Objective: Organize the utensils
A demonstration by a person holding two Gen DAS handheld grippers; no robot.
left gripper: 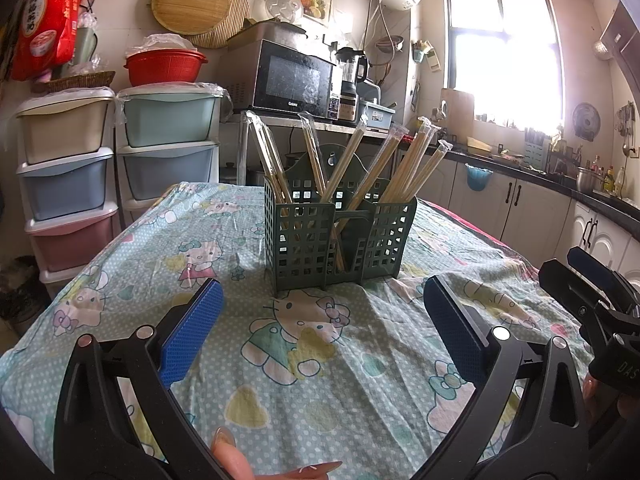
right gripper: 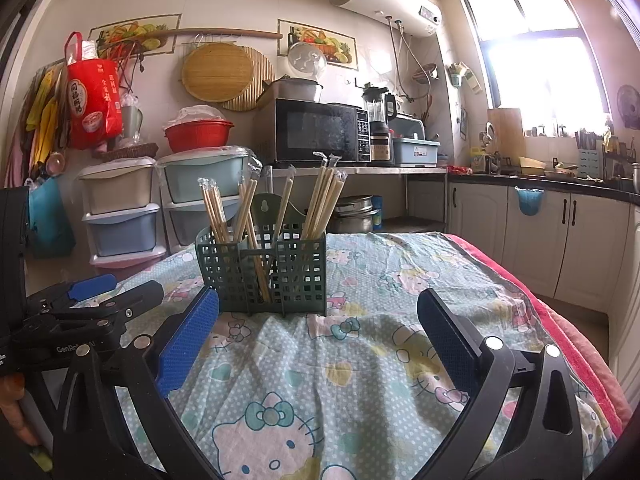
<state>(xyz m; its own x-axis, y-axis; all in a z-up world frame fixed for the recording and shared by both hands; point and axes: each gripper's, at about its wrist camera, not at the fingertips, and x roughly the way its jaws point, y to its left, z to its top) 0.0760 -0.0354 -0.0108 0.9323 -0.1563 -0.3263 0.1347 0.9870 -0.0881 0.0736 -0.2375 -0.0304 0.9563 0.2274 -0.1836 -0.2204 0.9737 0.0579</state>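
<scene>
Ahead of the grippers stands a white-tiled wall [right gripper: 224, 8] hung with round woven bamboo trays [right gripper: 218, 72] and a red printed shopping bag [right gripper: 94, 108]. A black microwave oven [right gripper: 316, 130] sits on a steel shelf, with stacked pastel plastic drawers [right gripper: 120, 216] to its left. Far right, a bright dark-framed window [right gripper: 536, 40] glares above white cabinets [right gripper: 532, 232] under a black countertop.

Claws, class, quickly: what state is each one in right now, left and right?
Left claw: open, holding nothing.
Right claw: open, holding nothing.
</scene>
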